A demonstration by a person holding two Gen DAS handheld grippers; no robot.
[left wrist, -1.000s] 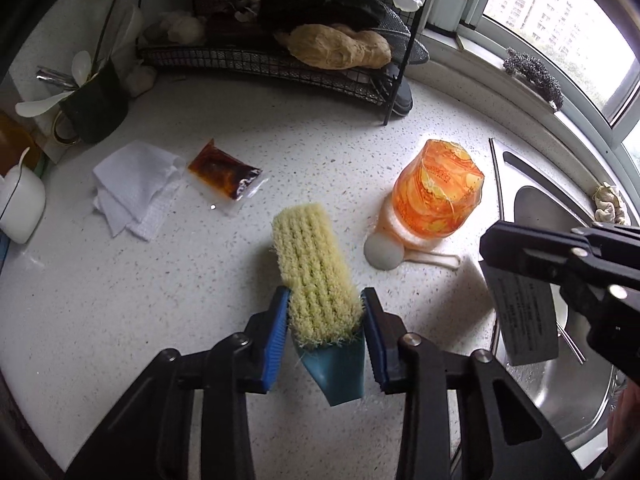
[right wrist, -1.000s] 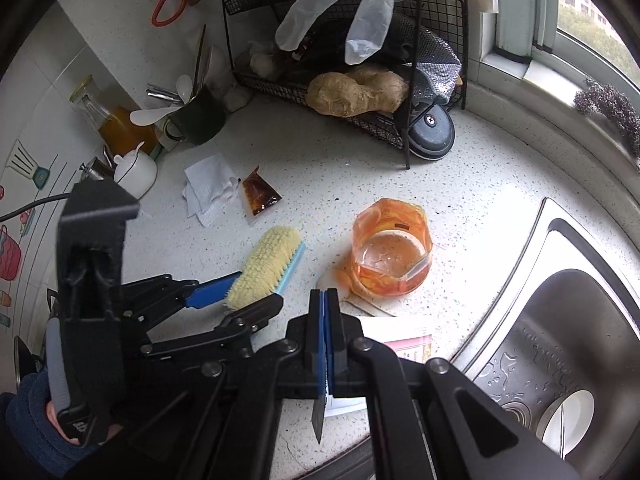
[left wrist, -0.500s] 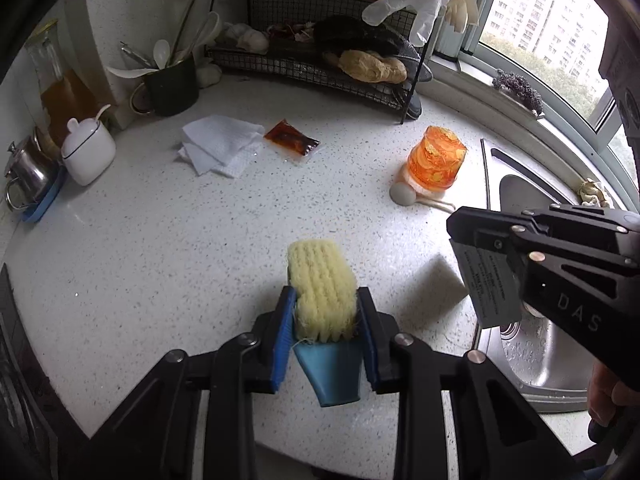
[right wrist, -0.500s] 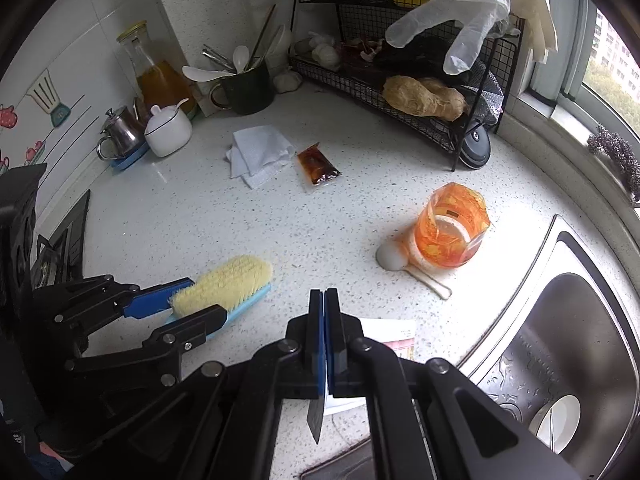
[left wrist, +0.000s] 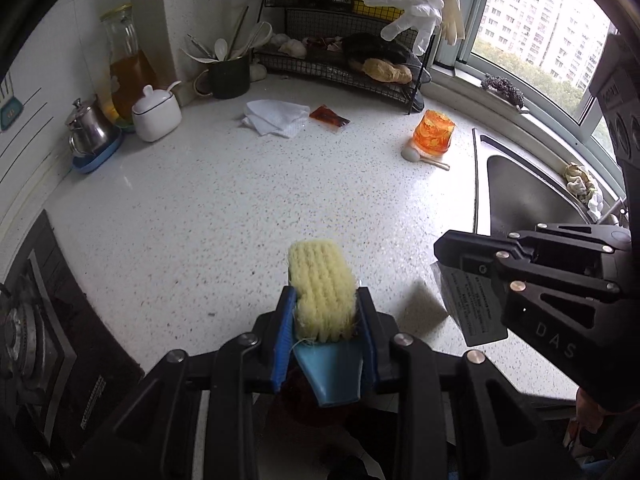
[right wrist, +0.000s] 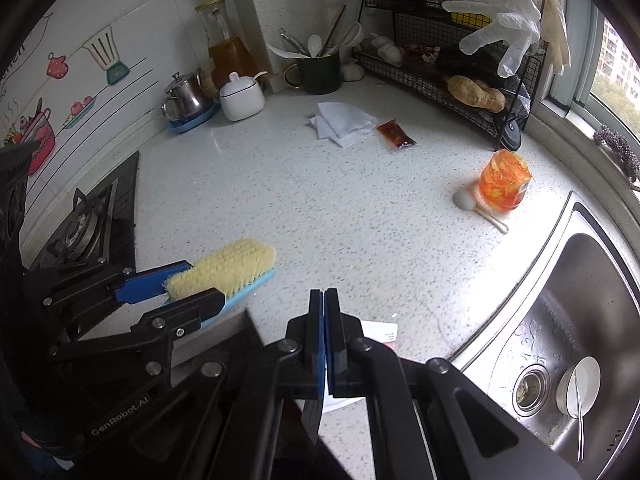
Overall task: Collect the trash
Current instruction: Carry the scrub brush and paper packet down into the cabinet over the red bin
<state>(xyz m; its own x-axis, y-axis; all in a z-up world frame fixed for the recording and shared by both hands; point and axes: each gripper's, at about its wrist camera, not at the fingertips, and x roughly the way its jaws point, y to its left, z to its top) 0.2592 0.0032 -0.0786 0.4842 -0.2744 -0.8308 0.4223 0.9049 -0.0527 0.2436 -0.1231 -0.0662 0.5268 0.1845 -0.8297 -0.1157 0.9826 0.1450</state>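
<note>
My left gripper is shut on a blue scrub brush with yellow bristles, held above the near edge of the white speckled counter; it also shows in the right wrist view. My right gripper is shut on a flat printed packet, which hangs edge-on below its jaws. Far back on the counter lie a crumpled white tissue, a red sauce sachet, an orange plastic cup and a white spoon.
A steel sink with a bowl is at the right. A gas hob is at the left. A wire rack, utensil mug, sugar pot, steel pot and oil bottle line the back wall.
Both grippers have pulled back and up from the cup and sachet toward the counter's near edge, carrying the brush and the packet. The counter objects have stayed put.
</note>
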